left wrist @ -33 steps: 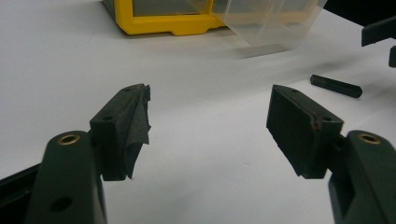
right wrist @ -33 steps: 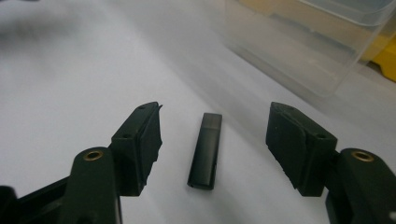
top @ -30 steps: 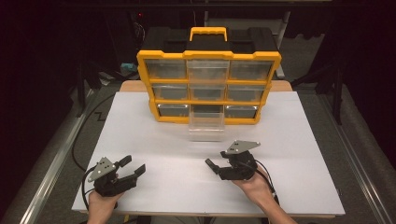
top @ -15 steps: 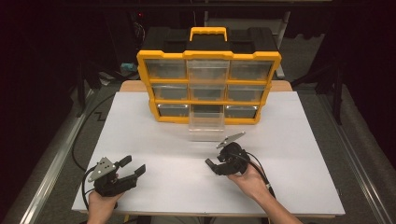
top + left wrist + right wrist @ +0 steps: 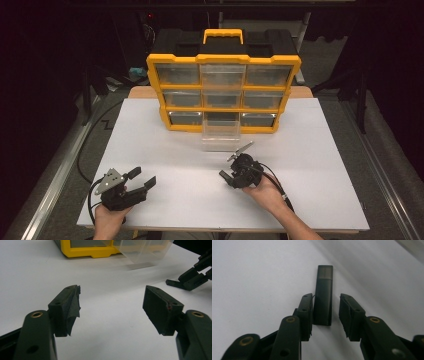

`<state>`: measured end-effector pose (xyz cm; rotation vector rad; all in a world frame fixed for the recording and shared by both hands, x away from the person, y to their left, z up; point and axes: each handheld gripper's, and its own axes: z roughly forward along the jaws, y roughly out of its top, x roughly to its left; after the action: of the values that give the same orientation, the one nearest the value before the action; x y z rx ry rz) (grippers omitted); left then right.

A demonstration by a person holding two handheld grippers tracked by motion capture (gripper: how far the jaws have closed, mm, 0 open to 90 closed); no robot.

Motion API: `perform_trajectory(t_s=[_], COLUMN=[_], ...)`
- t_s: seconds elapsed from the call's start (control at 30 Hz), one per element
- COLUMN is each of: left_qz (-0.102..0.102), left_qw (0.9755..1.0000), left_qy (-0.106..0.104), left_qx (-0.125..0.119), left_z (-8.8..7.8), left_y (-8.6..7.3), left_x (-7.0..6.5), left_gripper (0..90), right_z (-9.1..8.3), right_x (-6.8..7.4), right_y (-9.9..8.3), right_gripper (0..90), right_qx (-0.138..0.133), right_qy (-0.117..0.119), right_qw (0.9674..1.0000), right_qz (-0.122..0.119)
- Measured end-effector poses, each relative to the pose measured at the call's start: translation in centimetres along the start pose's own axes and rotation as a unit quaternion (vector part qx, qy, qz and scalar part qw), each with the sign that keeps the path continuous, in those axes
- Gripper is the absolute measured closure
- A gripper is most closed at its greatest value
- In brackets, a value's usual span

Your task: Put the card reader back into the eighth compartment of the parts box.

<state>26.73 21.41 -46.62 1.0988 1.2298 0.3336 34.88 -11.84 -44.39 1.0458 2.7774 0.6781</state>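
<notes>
White sheeting covers the table (image 5: 165, 150), with dark surroundings on every side and a yellow-framed plastic organiser of clear drawers (image 5: 223, 92) standing at the far middle. At the near left, the left gripper (image 5: 142, 179) rests in the person's left hand (image 5: 107, 219), jaws spread wide and holding nothing; the cloth-like lining on one of its pads (image 5: 73, 307) looks frayed and peeling.

Further right, one clear plastic drawer (image 5: 220, 135) is pulled out of the organiser's bottom row and rests on the sheet in front of it. Just near of that drawer, the right gripper (image 5: 325, 312) points down at a small, flat, dark rectangular stick (image 5: 323, 295) lying on the sheet — possibly a USB drive. Its jaws are partly open and straddle the stick's near end; one pad looks to be touching it, the other stands clear, so nothing is gripped yet.

The risk lies in that uneven contact — closing from here could push the stick sideways or pinch only its end, letting it pivot or slip out on lifting.
</notes>
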Motion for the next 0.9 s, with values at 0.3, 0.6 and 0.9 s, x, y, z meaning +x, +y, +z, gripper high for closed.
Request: perform_trajectory(t_s=[0.3, 0.6, 0.9], left_qz=[0.004, 0.004, 0.004], left_qw=[1.0000, 1.0000, 1.0000], left_qy=[0.001, 0.001, 0.002], left_qx=[0.004, 0.003, 0.002], left_z=[0.0, 0.0, 0.0], left_y=[-0.1, -0.1, -0.1], left_x=[0.0, 0.0, 0.0], left_gripper=[30.7, 30.7, 30.7], right_z=[0.1, -0.1, -0.9], right_x=[0.5, 0.0, 0.1], right_y=[0.0, -0.1, -0.3], right_gripper=[72.6, 73.1, 73.1], right_qx=[0.003, -0.001, -0.017], right_qy=[-0.027, -0.011, -0.006], right_qw=[0.9993, 0.9996, 0.9993], right_qz=[-0.026, -0.026, -0.034])
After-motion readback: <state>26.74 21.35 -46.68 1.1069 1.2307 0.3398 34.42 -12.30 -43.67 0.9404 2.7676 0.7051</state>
